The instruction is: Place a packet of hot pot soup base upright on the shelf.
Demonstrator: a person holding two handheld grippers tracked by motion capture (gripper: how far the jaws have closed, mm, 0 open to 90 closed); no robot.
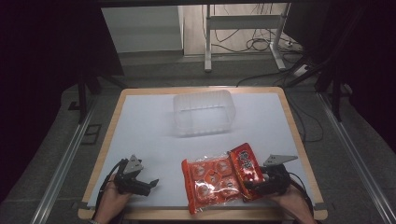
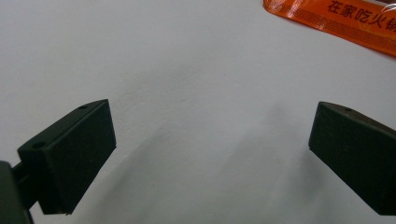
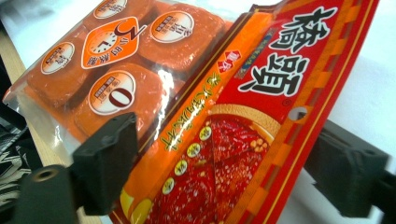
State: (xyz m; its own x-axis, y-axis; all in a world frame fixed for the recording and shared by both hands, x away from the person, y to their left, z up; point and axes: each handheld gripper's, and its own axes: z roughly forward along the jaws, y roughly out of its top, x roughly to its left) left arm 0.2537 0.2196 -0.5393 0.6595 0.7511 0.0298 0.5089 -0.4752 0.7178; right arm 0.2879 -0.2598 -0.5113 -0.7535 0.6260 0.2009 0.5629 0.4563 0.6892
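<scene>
On the near right part of the white-topped table (image 1: 154, 126), a red and orange printed foil sachet (image 1: 246, 169) is lying partly over a clear plastic pack of round orange blocks (image 1: 210, 182), its upper end tilting up and away from the person. At the sachet's near end the right gripper (image 1: 256, 185) is sitting in the person's right hand (image 1: 292, 200). Seen from the right gripper view, the sachet (image 3: 261, 135) is passing between the two black jaws, one standing at its left edge over the clear pack (image 3: 116, 65) and the other at its right edge; whether the pads are pressing on the foil is not clear, and a gap is showing at the right one.

Near the table's left front corner the left gripper (image 1: 148, 185) is resting low in the left hand (image 1: 113, 198), its jaws standing wide apart over bare white surface, with nothing between them. Farther back, a translucent rectangular plastic tub (image 1: 203, 113) is standing near the middle, well apart from both packs.
</scene>
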